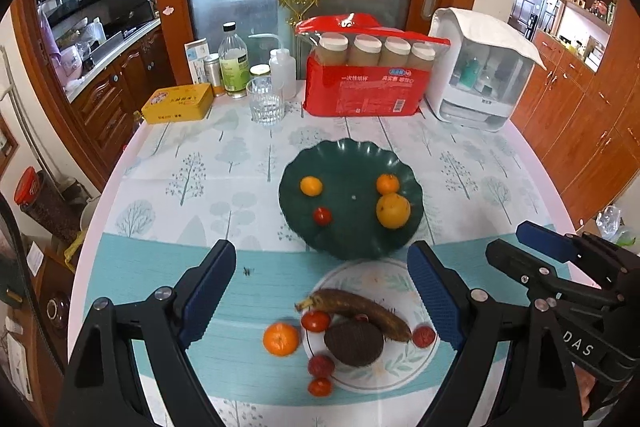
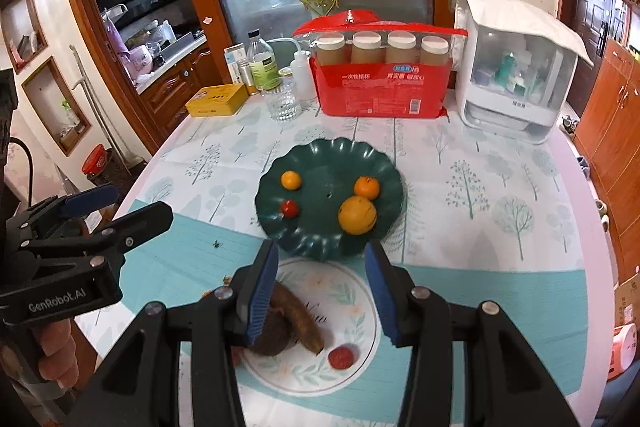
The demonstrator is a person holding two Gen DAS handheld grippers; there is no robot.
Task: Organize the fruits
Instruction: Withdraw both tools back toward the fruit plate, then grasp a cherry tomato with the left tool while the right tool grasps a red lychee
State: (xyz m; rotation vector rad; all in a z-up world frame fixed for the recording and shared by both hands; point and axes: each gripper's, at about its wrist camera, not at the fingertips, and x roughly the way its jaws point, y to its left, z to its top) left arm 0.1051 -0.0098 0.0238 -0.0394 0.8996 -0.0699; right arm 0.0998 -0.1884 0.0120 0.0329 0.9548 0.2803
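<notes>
A dark green scalloped plate [image 1: 352,231] [image 2: 320,179] holds a large orange [image 1: 393,211] [image 2: 357,215], two small oranges [image 1: 311,185] and a cherry tomato [image 1: 322,215]. Nearer me, a white patterned plate [image 1: 372,279] [image 2: 352,299] carries a browned banana [image 1: 360,309] [image 2: 300,319], a dark round fruit [image 1: 354,343] and several small red fruits [image 1: 316,321]. A tangerine [image 1: 281,338] lies on the cloth left of that plate. My left gripper [image 1: 322,291] hangs open above the white plate, holding nothing. My right gripper [image 2: 323,291] hovers there too, its jaws narrower and holding nothing.
Along the table's far side stand a red pack of paper cups [image 1: 362,83], a white lidded box [image 1: 480,83], a drinking glass [image 1: 266,103], a yellow tin [image 1: 178,103] and several bottles. The round table's edge drops off at left and right.
</notes>
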